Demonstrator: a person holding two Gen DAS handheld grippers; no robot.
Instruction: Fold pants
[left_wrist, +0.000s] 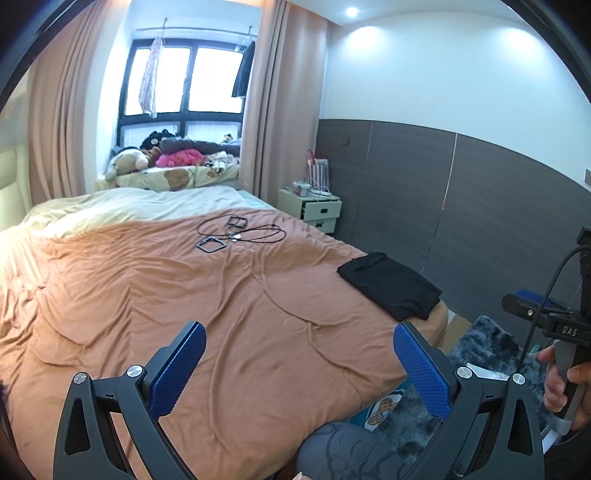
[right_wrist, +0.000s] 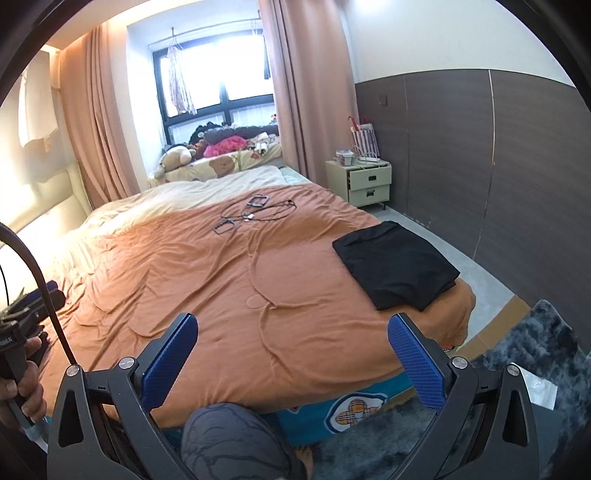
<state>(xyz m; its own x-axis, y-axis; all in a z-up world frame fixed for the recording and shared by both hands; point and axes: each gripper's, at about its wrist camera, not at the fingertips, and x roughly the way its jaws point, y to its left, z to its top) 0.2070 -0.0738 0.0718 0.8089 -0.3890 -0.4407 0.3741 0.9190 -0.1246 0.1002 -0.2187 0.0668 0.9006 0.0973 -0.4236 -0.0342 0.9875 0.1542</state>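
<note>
My left tongs and right tongs spread wide, empty, ribbed blue pads, flat folded black pants at two o'clock on rumpled orange bed, left view alone shows my right hand.

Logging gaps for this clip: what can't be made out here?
- Black garment: folded dark cloth in both views; pants or not, unclear.
- Dark bundle: right wrist view, cut off by the left edge and a cable.
- Nightstand clutter: too small.

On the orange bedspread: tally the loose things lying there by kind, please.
Folded black pants: 1
Small black square frames: 2
Thin black looped cord: 1
Total: 4
</note>
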